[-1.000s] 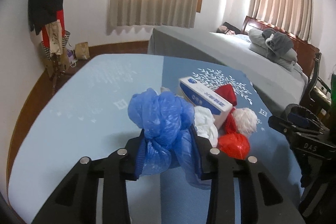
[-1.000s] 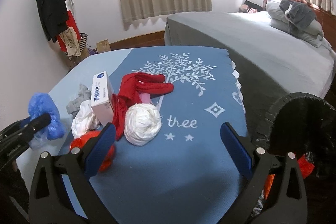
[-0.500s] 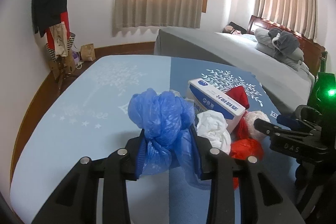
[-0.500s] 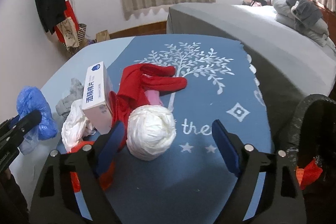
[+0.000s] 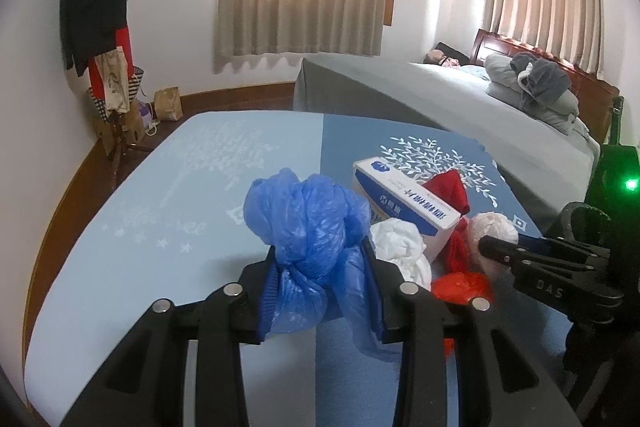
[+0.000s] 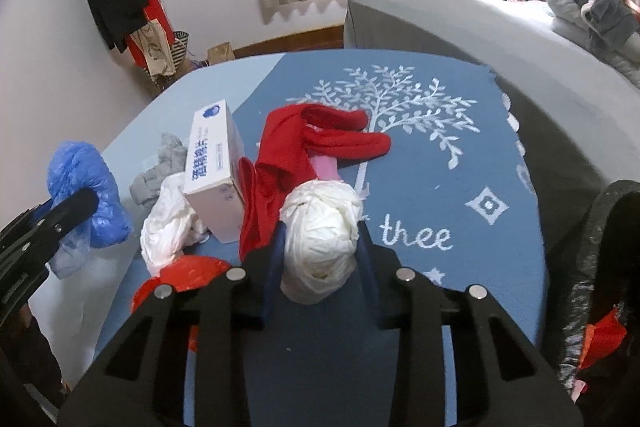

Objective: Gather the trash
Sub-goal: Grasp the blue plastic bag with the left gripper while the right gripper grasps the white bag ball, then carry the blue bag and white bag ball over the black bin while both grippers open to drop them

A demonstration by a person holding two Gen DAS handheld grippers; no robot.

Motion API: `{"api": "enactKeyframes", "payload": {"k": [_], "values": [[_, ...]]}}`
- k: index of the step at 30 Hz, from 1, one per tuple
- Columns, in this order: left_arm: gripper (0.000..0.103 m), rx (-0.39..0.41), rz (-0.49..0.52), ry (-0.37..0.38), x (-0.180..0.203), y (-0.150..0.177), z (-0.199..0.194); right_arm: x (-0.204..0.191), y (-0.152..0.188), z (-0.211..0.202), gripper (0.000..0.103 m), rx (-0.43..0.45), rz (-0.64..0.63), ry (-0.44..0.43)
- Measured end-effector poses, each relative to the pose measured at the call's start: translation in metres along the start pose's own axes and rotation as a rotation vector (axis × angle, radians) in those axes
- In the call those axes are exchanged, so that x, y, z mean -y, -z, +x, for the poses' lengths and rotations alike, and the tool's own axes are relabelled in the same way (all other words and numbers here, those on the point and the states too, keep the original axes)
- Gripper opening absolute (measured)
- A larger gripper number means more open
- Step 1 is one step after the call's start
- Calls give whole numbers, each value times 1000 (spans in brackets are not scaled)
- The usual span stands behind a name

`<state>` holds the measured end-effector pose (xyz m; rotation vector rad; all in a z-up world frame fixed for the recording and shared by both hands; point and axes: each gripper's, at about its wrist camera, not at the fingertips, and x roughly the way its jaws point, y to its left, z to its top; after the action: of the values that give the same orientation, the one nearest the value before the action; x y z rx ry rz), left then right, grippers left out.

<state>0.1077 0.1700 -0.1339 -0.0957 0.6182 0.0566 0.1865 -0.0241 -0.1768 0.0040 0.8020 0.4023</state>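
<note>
Trash lies heaped on the blue-clothed table [image 6: 420, 187]. The left tongs [image 5: 320, 279] grip a knotted blue plastic bag [image 5: 304, 223], lifted toward the left edge. The right tongs [image 6: 320, 259] are closing on a white bag ball [image 6: 320, 227] near the front edge, pads touching its sides. Beside it: a white box [image 6: 214, 163], red cloth [image 6: 304, 143].

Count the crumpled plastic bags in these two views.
4: blue bag in the left gripper, white ball between the closing right gripper, loose white bag, red bag. Others may hide.
</note>
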Motion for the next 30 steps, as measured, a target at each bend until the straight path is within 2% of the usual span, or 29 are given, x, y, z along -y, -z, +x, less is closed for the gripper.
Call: {"api": "enactKeyframes", "payload": {"k": [10, 30], "values": [[37, 37, 26, 36, 19, -10, -13, 15, -8, -44, 33, 73, 19, 8], [37, 90, 106, 177, 98, -36, -35, 53, -16, -133, 33, 223, 45, 67]]}}
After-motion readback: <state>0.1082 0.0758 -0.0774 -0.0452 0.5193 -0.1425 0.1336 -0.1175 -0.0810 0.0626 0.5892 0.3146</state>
